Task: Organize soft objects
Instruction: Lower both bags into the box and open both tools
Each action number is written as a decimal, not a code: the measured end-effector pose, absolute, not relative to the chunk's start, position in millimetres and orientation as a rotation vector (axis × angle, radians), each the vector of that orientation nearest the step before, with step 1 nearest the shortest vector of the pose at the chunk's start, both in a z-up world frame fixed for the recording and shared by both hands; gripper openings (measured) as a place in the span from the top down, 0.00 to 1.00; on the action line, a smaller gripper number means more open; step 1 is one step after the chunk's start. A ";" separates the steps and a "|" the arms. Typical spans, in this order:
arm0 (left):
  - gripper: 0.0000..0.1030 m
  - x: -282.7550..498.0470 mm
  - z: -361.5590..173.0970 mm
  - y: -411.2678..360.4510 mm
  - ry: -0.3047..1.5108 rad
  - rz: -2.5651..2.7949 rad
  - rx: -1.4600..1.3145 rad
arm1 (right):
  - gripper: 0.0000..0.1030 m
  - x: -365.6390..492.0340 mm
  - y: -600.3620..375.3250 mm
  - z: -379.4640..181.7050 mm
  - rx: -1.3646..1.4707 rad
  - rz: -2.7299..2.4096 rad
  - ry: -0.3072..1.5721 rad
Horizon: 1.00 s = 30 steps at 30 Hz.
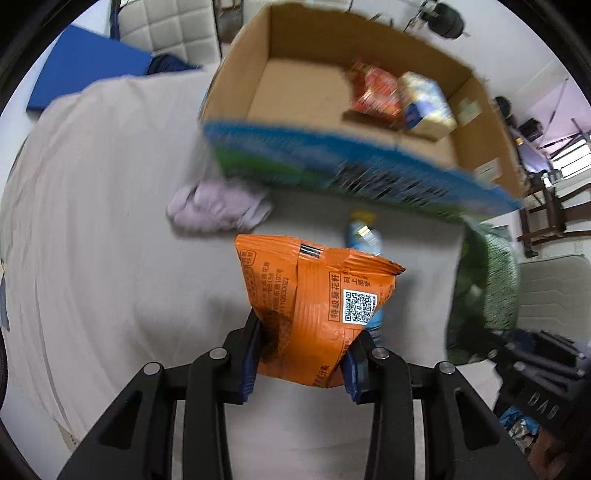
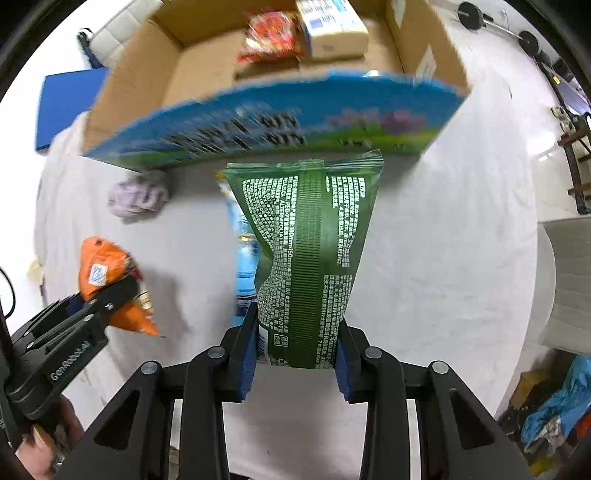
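Observation:
My left gripper point(image 1: 301, 360) is shut on an orange snack bag point(image 1: 314, 295), held above the white cloth. From the right wrist the same orange bag point(image 2: 103, 269) shows at the left, pinched in the left gripper point(image 2: 114, 291). My right gripper point(image 2: 295, 354) is shut on a green wipes pack point(image 2: 310, 251), also seen blurred at the right edge as the green pack point(image 1: 491, 284). Beyond both stands an open cardboard box point(image 1: 295, 92) with a blue and green printed front point(image 2: 280, 122). Inside lie a red snack bag point(image 1: 375, 92) and a pale carton point(image 1: 428, 107).
A crumpled lilac cloth point(image 1: 218, 208) lies by the box's front left corner. A blue bottle point(image 1: 364, 236) lies on the white cloth point(image 1: 110, 221) under the held packs. A blue mat point(image 1: 85, 70) and a padded chair point(image 1: 170, 29) stand beyond. A person's hand point(image 2: 44, 443) grips the left tool.

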State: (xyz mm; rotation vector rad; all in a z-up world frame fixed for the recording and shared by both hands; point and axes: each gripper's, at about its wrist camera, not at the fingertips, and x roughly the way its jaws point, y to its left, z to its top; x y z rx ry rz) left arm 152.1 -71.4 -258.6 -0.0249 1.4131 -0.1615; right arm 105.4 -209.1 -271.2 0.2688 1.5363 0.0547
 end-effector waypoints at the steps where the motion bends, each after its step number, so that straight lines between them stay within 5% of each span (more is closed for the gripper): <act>1: 0.67 153.7 -247.9 -75.9 1.395 -0.173 -0.024 | 0.64 106.3 -210.5 -260.5 0.268 0.064 1.521; 17: 0.67 249.5 -159.2 -54.8 1.217 -0.260 -0.044 | 0.64 163.9 -220.0 -169.9 0.310 0.096 1.352; 30: 0.67 376.0 -230.1 -52.8 1.381 -0.208 -0.055 | 0.64 275.5 -232.2 -230.6 0.199 0.008 1.463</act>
